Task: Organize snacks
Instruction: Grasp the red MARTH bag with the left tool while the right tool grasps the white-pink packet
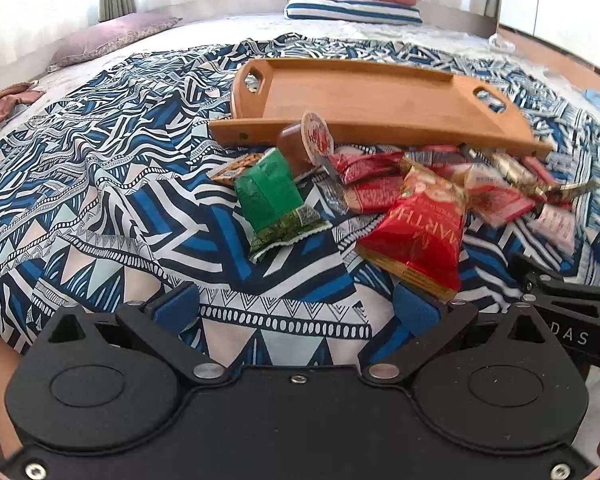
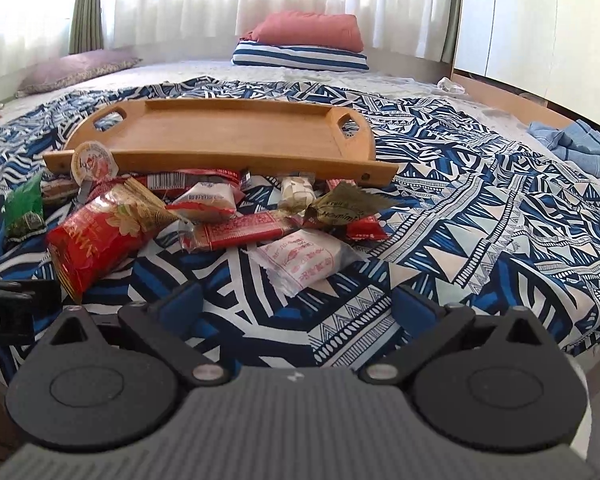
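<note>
A heap of wrapped snacks lies on a patterned blue bedspread in front of an empty wooden tray. The heap holds a green packet, a big red packet, a jelly cup, a long red bar, a white packet and several smaller wrappers. My left gripper stands open near the bed's front edge, short of the green and red packets. My right gripper is open too, just short of the white packet. Neither holds anything.
Folded striped and pink bedding lies at the far side of the bed, a purple pillow at the far left. A blue cloth sits at the right edge. The right gripper's body shows at the left view's right side.
</note>
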`<move>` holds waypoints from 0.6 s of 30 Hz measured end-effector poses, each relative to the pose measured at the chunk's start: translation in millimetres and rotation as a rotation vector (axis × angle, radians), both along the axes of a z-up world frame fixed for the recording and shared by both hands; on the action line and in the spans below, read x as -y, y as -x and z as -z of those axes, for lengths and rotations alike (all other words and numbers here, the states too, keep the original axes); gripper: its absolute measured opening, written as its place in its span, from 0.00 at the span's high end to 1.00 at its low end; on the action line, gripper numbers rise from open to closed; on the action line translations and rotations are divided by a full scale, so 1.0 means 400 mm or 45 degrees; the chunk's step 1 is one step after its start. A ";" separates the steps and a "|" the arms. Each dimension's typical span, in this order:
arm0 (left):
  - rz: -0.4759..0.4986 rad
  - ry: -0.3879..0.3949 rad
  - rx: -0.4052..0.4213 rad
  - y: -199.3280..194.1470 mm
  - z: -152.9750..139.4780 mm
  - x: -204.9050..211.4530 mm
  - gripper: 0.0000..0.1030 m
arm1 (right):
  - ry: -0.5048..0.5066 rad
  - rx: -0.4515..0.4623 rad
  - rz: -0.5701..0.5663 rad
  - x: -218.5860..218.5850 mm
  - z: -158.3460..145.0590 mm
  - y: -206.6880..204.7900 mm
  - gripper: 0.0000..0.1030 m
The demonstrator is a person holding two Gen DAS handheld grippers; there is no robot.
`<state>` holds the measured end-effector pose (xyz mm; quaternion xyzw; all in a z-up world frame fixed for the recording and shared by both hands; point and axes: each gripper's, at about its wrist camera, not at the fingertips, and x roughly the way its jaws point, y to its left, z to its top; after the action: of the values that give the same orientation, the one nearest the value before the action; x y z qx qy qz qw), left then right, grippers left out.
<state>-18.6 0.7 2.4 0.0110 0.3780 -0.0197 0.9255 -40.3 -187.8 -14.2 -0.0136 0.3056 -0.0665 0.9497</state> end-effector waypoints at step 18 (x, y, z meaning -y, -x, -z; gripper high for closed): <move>0.155 0.212 0.171 0.009 -0.089 0.047 0.21 | -0.057 0.112 -0.036 0.080 -0.040 0.015 0.28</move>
<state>-22.4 -18.2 37.9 -0.0417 0.3108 -0.1063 0.9436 -46.3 -219.9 1.9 0.0064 0.2647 -0.0469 0.9632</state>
